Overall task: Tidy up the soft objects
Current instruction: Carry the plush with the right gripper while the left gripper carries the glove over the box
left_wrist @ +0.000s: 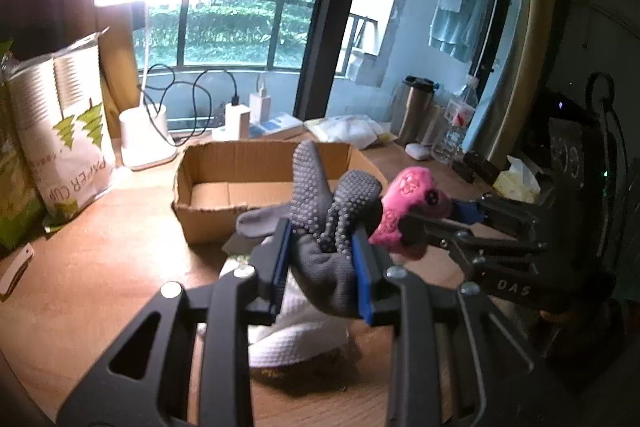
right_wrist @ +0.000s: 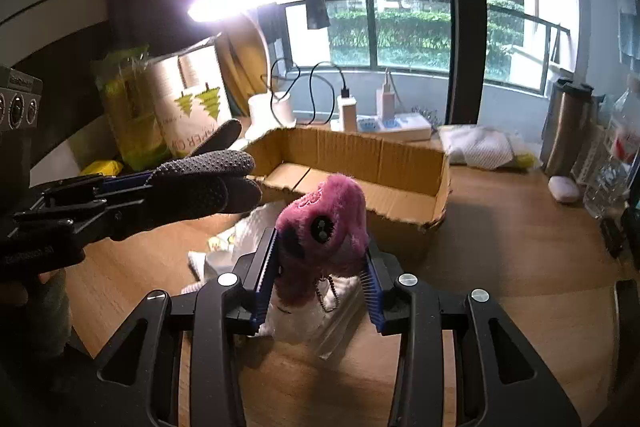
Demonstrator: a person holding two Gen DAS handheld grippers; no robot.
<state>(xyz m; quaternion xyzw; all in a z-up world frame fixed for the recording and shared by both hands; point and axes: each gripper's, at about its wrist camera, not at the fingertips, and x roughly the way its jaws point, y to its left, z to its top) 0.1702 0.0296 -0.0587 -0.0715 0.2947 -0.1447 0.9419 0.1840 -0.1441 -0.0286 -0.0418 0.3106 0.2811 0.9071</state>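
The grey glove (left_wrist: 320, 227), dotted with grip nubs, is clamped at its cuff between the blue pads of the left gripper (left_wrist: 322, 267); its long axis runs away from the jaws, fingers pointing up and toward the cardboard box (left_wrist: 216, 195) behind it. Just to its right the pink plush toy (right_wrist: 320, 231), with a dark bead eye and a short chain hanging under it, is squeezed between the pads of the right gripper (right_wrist: 320, 279), its rounded head toward the same box. Both are held above the wooden desk (left_wrist: 100, 267), over a white textured cloth (left_wrist: 304, 339). The box lies open-topped with nothing visible inside. Left of it a pack reads "PAPER CUP" (left_wrist: 76, 147) under green tree shapes, beside a white lamp base (left_wrist: 144, 135). The left view alone shows the letters "DAS" on the other gripper's body; only the right view shows the toy's eye and chain head-on.
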